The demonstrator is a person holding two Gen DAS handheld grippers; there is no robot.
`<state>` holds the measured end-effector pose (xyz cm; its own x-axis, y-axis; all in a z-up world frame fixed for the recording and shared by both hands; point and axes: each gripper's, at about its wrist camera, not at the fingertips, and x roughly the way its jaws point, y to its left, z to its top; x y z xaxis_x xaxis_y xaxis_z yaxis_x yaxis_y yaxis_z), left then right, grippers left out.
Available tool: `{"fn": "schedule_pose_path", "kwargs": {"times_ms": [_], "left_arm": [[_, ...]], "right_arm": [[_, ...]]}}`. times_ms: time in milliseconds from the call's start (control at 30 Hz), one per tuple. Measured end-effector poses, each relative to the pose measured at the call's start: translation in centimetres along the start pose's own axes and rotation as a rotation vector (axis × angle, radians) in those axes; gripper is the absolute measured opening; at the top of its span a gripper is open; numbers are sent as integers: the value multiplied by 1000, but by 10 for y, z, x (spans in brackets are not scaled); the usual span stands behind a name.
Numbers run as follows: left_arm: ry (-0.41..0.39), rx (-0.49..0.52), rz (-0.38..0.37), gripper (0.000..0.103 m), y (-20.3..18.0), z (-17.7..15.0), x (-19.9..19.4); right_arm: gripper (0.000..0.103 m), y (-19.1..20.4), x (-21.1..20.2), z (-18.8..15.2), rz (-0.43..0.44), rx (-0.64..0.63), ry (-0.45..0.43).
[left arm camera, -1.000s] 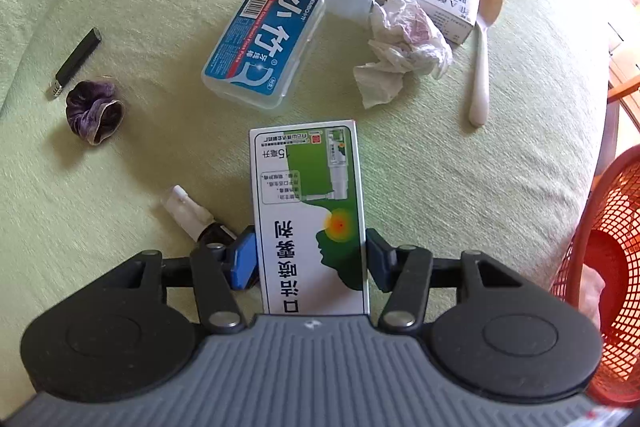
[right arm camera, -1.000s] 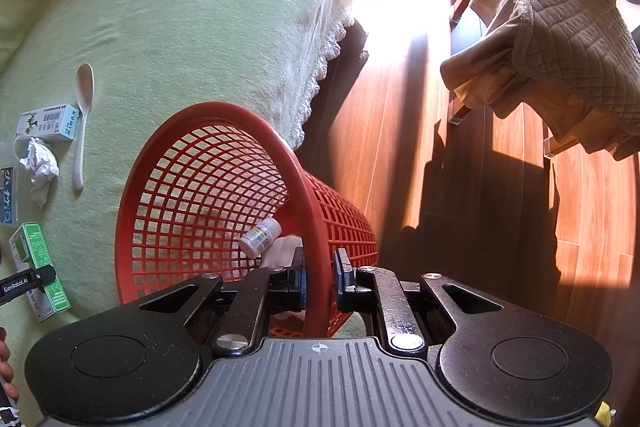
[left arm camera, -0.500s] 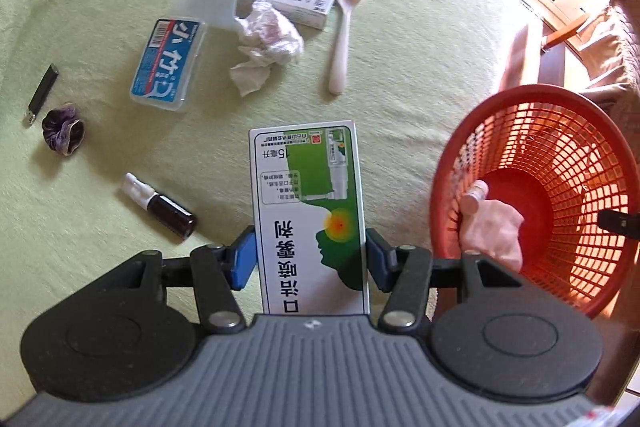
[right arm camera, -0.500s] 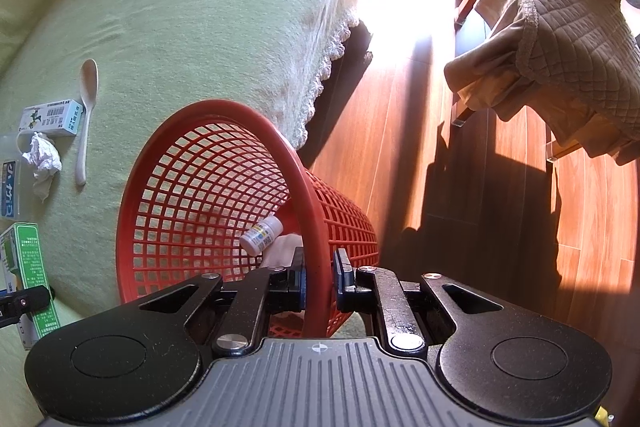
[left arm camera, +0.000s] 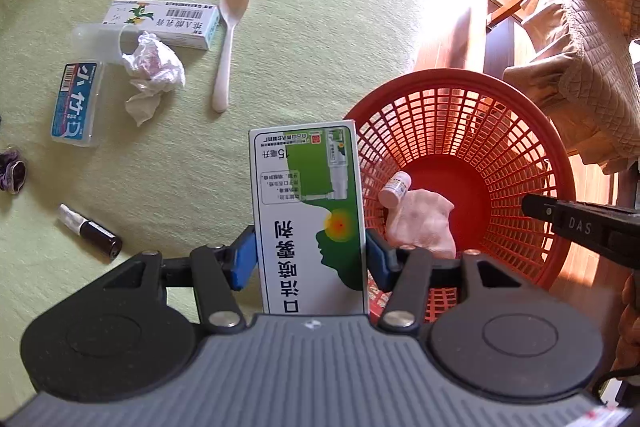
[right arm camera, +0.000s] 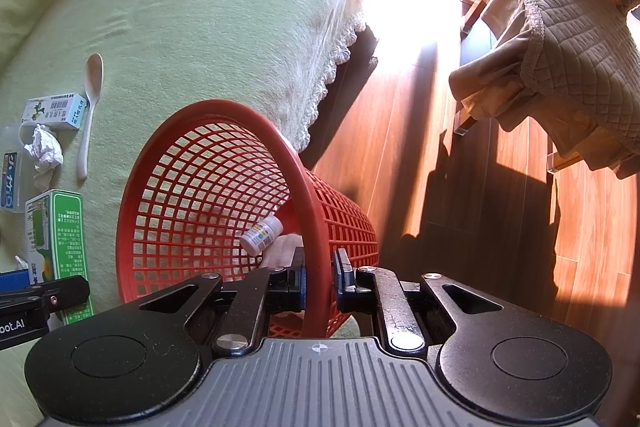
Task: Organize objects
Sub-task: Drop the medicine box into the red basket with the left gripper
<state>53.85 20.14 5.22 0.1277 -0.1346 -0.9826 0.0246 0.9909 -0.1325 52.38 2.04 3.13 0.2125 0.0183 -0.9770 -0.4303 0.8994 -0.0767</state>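
- Our left gripper pinches the green medicine box beside the red basket.
- Our right gripper is clamped on the basket's rim.

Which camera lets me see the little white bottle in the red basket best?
The right wrist view: the small white bottle shows its printed label. In the left wrist view it is partly hidden behind the green box.
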Motion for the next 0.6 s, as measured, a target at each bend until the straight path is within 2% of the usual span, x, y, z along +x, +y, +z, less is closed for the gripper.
{"fn": "schedule_pose_path", "kwargs": {"times_ms": [600], "left_arm": [[20,72,-64,51,-42,9,10]], "right_arm": [[10,-2,1,2,7,3,-1]]}}
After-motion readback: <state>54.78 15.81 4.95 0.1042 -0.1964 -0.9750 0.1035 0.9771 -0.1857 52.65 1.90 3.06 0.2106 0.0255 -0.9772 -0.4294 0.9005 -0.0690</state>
